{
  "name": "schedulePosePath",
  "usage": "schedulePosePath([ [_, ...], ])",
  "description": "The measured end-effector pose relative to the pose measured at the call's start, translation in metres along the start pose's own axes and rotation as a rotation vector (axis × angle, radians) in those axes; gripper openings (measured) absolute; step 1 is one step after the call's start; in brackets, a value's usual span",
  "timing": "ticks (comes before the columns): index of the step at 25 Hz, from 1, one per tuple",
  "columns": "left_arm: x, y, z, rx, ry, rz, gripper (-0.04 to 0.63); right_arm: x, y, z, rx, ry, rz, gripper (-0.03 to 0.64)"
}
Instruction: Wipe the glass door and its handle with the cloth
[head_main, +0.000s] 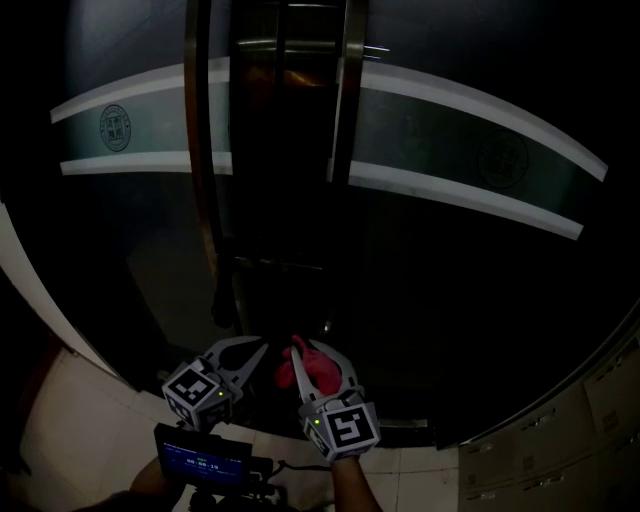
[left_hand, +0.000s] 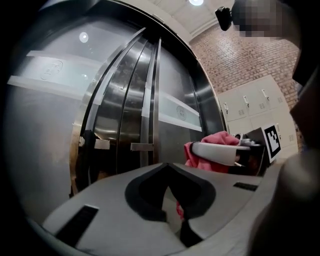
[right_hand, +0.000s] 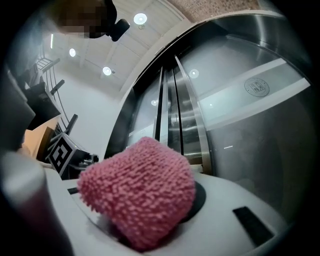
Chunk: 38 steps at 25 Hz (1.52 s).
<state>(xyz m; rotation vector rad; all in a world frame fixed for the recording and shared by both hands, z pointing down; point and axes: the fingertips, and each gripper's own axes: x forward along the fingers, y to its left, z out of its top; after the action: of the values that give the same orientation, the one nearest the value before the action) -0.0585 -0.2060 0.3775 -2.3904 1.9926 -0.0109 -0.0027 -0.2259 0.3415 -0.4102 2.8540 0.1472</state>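
The dark glass door (head_main: 430, 270) with pale frosted bands fills the head view. Its two upright metal handles (head_main: 197, 150) (head_main: 347, 90) flank the middle seam. A pink shaggy cloth (head_main: 302, 366) is bunched between the jaws of my right gripper (head_main: 303, 352), which is shut on it low in front of the door. In the right gripper view the cloth (right_hand: 140, 192) covers most of the jaws. My left gripper (head_main: 260, 350) is just left of it, jaws together and holding nothing. From the left gripper view, the cloth (left_hand: 212, 145) shows beyond the jaw tips (left_hand: 169, 170).
White lockers (head_main: 560, 450) (left_hand: 250, 105) stand to the right of the door, below a brick wall (left_hand: 240, 55). A small device with a lit blue screen (head_main: 203, 462) sits below the left gripper. Pale floor tiles (head_main: 70, 430) show at the lower left.
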Motion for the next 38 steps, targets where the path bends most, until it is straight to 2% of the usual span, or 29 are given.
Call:
schedulePosePath([
  [4,-0.003,-0.006,0.007,-0.044,-0.005,-0.035,0.011,0.005,0.01,0.001,-0.008,0.014,0.01,0.057],
  [10,0.007,0.009,0.014,-0.018,-0.066,-0.046,0.011,0.011,0.002,0.004,-0.028,-0.001,-0.021,0.057],
  [14,0.013,0.004,0.035,-0.041,-0.064,-0.093,0.012,0.023,-0.005,0.015,-0.034,-0.009,-0.025,0.057],
  [17,0.018,0.01,0.048,-0.047,-0.082,-0.148,0.012,0.042,-0.017,0.048,-0.066,-0.046,-0.011,0.057],
  [22,0.027,0.021,0.094,-0.023,-0.113,-0.19,0.011,0.082,-0.056,0.139,-0.122,-0.111,-0.011,0.057],
  [27,0.048,0.03,0.128,-0.022,-0.177,-0.182,0.011,0.12,-0.091,0.223,-0.236,-0.149,-0.015,0.057],
  [32,0.064,0.021,0.136,0.004,-0.173,-0.156,0.011,0.157,-0.107,0.301,-0.358,-0.202,-0.006,0.057],
  [35,0.072,0.023,0.135,0.005,-0.162,-0.122,0.011,0.171,-0.111,0.316,-0.409,-0.207,0.004,0.057],
  [38,0.076,0.024,0.131,0.023,-0.144,-0.084,0.011,0.17,-0.119,0.292,-0.392,-0.188,0.012,0.057],
])
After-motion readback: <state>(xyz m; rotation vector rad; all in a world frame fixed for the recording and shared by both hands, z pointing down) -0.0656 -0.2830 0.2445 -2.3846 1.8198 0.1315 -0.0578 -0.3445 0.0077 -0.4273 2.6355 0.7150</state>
